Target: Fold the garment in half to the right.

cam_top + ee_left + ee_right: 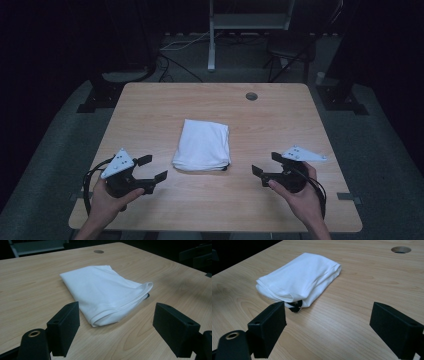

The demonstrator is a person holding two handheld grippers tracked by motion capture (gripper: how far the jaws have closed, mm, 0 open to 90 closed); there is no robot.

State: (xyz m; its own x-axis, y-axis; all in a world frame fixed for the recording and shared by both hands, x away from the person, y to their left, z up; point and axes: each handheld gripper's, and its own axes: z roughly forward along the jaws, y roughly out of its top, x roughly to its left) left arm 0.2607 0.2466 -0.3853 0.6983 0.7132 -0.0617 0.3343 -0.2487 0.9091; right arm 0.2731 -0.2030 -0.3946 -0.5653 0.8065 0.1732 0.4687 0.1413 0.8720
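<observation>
White folded cloth (202, 145) lies mid-desk (150, 105), squared and flat, probably so either side is within reach. From the left hand-held gripper (152, 168) it sits at about 2 o'clock, from the right hand-held gripper (266, 164) about 10 o'clock, near but apart. Both have jaws spread wide, holding nothing.

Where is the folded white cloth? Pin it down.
In the high view the folded white cloth lies flat mid-table, between the left gripper and right gripper, nearer the person than the round hole.
</observation>
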